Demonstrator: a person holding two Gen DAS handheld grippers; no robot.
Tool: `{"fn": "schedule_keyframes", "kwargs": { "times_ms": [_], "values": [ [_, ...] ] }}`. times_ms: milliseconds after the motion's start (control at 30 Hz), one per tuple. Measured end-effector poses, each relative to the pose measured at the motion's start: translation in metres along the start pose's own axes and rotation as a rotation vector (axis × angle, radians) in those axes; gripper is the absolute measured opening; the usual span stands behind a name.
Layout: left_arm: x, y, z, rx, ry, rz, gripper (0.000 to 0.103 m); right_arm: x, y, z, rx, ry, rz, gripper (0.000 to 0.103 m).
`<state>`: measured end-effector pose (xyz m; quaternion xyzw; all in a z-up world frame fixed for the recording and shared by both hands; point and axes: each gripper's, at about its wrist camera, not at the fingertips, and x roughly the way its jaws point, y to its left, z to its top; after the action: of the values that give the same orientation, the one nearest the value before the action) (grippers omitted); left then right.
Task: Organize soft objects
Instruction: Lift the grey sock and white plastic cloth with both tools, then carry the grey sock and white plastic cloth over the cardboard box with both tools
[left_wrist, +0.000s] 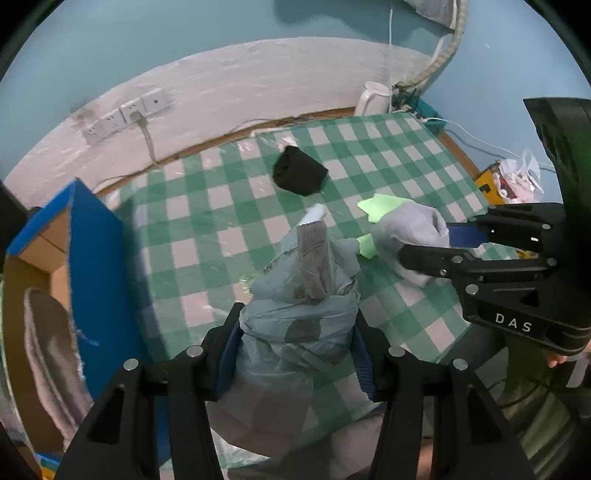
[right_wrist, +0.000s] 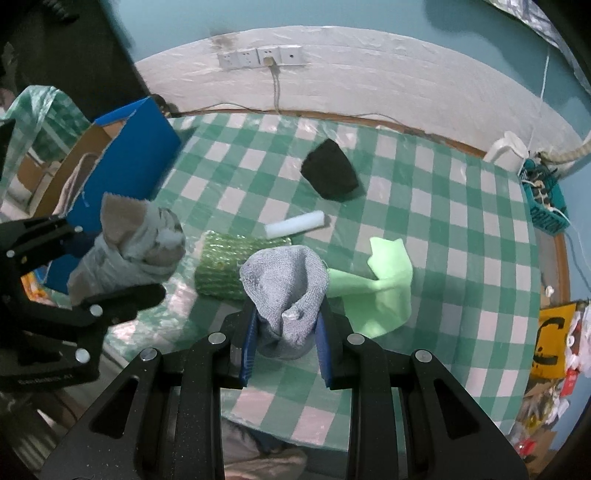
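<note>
Soft objects are mid-sort: the left gripper (left_wrist: 295, 354) pinches a pale rolled cloth bundle (left_wrist: 295, 321) lifted near the blue box (left_wrist: 96, 258) at its left, likely for dropping in, while the right gripper (right_wrist: 284, 343) clamps a grey knitted cloth (right_wrist: 286, 291) above the checked table (right_wrist: 443, 229)

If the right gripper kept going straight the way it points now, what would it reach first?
Probably the white foam roll; beyond the grey knitted cloth that the right gripper holds, it lies nearest ahead, though depth is unclear.
</note>
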<state>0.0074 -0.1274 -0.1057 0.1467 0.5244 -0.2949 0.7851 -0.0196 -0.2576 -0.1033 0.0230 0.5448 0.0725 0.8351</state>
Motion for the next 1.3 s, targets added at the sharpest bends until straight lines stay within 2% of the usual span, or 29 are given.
{"fn": "schedule_keyframes", "kwargs": {
  "times_ms": [233, 667, 1300],
  "values": [
    [-0.028, 0.011, -0.002, -0.010, -0.054, 0.060, 0.054, -0.009, 0.012, 0.006, -0.018, -0.019, 0.001, 0.026],
    [-0.055, 0.043, -0.012, -0.062, -0.104, 0.145, 0.054, -0.018, 0.055, 0.024, -0.088, -0.046, 0.024, 0.026],
    [-0.086, 0.120, -0.042, -0.219, -0.151, 0.240, 0.054, -0.004, 0.135, 0.064, -0.193, -0.052, 0.078, 0.026]
  ]
}}
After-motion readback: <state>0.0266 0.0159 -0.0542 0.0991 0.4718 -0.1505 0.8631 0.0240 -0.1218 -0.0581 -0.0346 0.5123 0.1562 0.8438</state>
